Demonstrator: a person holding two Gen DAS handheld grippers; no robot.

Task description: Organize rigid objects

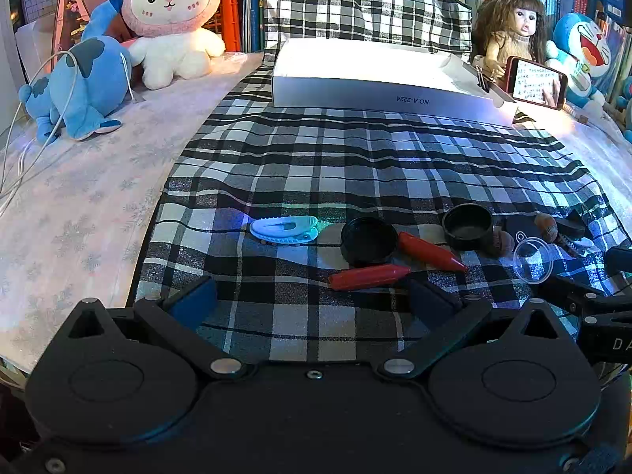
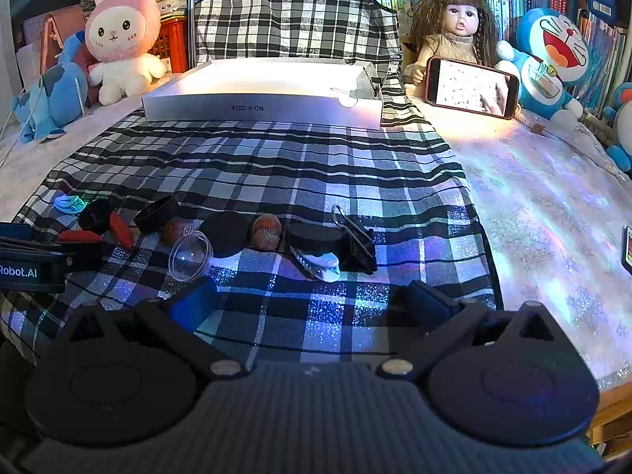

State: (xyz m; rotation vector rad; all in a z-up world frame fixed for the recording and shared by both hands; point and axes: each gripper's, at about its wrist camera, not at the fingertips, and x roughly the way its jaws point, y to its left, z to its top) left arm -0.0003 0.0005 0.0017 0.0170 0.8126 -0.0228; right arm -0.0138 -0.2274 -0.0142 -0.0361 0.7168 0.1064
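The white box [image 2: 260, 108] at the far edge of the checked cloth [image 2: 276, 166] reads "NO.A-222A". Both the left gripper [image 1: 312, 296] and right gripper [image 2: 312, 300] have jaws wide apart, holding nothing. Red crayons [image 1: 367, 276], black caps [image 1: 369, 241] and clips [image 1: 284, 229] lie in a row near the cloth's near edge.

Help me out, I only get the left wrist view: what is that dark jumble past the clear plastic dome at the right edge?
Observer: A black metal binder clip with wire handles ends the row there.
Operator: Anything beside it?
Observer: A white toothed plastic clip lies in front of a flat black round lid.
Operator: And is anything being held on that side?
Observer: No, the right gripper is open and empty, short of the row.
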